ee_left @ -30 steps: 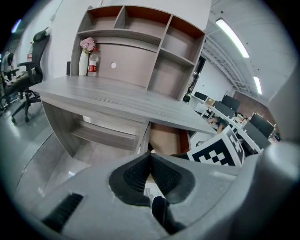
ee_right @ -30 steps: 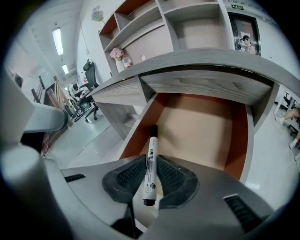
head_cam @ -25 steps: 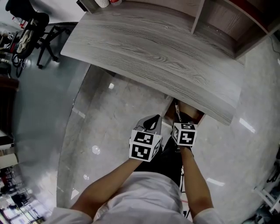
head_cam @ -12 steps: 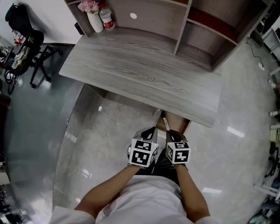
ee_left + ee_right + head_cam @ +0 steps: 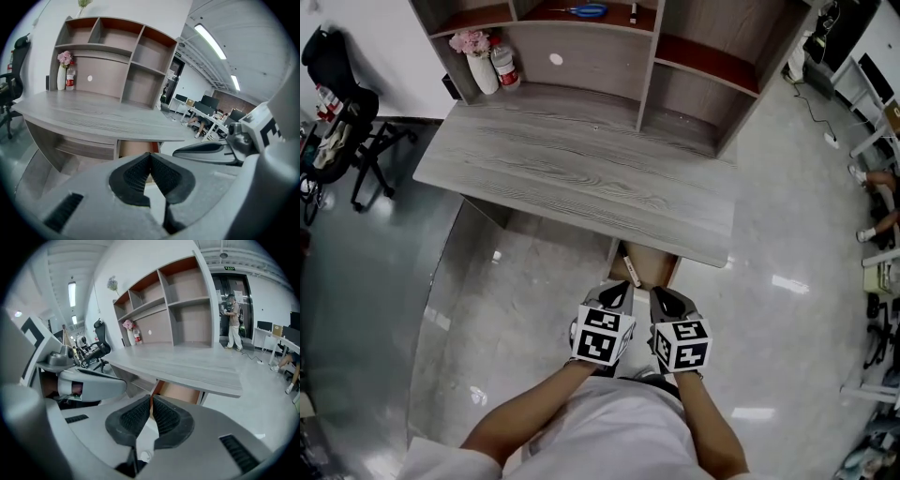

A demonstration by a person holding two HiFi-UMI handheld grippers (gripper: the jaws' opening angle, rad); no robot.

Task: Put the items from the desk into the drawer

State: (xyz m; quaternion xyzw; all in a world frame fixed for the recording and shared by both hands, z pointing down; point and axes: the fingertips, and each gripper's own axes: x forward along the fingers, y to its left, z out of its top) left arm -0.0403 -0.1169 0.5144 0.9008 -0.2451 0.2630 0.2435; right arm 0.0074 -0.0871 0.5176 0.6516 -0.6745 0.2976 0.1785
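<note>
Left tool (image 5: pixel 617 291), right tool (image 5: pixel 662 296): both closed, empty | backed farther from desk (image 5: pixel 572 169) | drawer (image 5: pixel 653 271) open

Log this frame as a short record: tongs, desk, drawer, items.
Left tongs: shut, empty, short of the desk
Right tongs: shut, empty, beside the left
Desk: vase and bottle at back left
Drawer: appears open under the desk's right part; contents not visible
Scissors: on upper shelf
</note>
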